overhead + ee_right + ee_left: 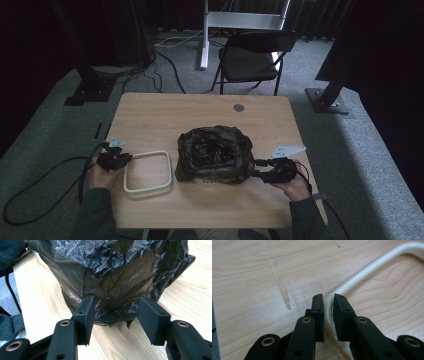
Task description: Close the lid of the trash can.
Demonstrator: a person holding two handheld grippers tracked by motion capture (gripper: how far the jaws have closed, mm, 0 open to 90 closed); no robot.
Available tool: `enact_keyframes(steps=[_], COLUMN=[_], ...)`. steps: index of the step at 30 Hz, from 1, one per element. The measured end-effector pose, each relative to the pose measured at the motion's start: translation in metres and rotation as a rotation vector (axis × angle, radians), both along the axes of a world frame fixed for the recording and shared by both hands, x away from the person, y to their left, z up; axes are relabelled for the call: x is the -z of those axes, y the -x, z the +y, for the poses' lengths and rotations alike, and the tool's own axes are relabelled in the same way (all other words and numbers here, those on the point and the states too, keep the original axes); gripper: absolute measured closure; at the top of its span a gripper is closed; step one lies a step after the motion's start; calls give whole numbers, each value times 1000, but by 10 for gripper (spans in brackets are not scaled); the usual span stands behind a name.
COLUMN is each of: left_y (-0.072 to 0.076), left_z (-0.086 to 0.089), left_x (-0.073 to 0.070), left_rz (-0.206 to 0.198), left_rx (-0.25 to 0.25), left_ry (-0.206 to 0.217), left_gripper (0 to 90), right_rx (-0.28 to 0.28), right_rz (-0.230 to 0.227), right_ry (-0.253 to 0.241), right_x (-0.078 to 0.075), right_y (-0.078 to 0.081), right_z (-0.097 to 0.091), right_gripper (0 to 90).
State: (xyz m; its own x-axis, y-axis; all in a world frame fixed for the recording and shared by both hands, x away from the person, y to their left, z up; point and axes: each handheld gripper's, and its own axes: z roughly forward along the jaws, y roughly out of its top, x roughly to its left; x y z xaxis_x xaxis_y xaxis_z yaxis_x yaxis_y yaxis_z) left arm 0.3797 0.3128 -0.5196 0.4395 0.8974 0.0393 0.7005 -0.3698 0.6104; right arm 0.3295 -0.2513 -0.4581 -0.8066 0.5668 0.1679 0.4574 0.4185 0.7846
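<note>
A white rounded-square wire frame (150, 153) lies flat on the wooden table (165, 112) at the front left. My left gripper (127, 159) is at the frame's left corner. In the left gripper view its jaws (328, 300) stand on either side of the frame's rod (362, 275), with both pads against it. A crumpled black plastic bag (215, 152) sits in the middle of the table, its mouth open upward. My right gripper (255, 168) is level at the bag's right side. Its jaws (117, 301) stand wide apart, just short of the bag's (112, 270) lower edge.
A small grey disc (239, 107) is set in the table near its far edge. Behind the table stand a black folding chair (252, 55) and two dark stand bases (85, 92) (327, 100) on grey carpet. Cables trail off the left side.
</note>
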Motion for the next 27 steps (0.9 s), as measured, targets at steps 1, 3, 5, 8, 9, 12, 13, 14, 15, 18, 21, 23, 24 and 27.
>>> enact_keyframes(steps=[1, 3, 5, 8, 9, 12, 13, 14, 15, 18, 21, 23, 24, 27], left_y=[0, 0, 0, -1, -1, 0, 1, 2, 2, 3, 3, 2, 2, 4], left_z=[0, 0, 0, -2, -3, -2, -2, -1, -1, -2, -2, 0, 1, 4], left_x=[0, 1, 1, 6, 7, 9, 10, 10, 11, 10, 9, 8, 8, 6], left_rz=[-4, -6, -5, 1, -12, -26, -30, -33, -35, -42, -39, -33, -33, -41], left_rx=[-3, -2, 0, 0, -7, -20, -23, -21, -23, -23, -20, -23, -27, -32], left_ry=[2, 2, 5, 4, 16, 38, 44, 46, 50, 39, 30, 41, 46, 64], left_gripper=[801, 800, 795, 748, 737, 739, 743, 752, 758, 763, 771, 775, 776, 786], right_rx=[0, 0, 0, 0, -1, 0, 0, 0, 1, 0, 0, 3, 4, 2], right_rz=[0, 0, 1, 1, 2, 0, -1, -1, -1, -2, -3, -1, -1, 0], right_ry=[0, 0, 1, 2, 3, 0, -1, -1, -1, -1, -1, -3, -3, 0], right_x=[0, 0, 1, 1, 1, 1, 0, 0, 0, 0, -1, 0, 0, 1], right_y=[0, 0, 0, -1, 0, 0, 0, 0, 0, 0, 0, 0, 0, 0], right_z=[0, 0, 0, 0, 1, 0, 0, 0, 0, 0, -1, -1, -1, -1], right_gripper=[471, 471, 471, 471, 471, 471, 471, 471, 471, 471, 471, 471, 471, 471])
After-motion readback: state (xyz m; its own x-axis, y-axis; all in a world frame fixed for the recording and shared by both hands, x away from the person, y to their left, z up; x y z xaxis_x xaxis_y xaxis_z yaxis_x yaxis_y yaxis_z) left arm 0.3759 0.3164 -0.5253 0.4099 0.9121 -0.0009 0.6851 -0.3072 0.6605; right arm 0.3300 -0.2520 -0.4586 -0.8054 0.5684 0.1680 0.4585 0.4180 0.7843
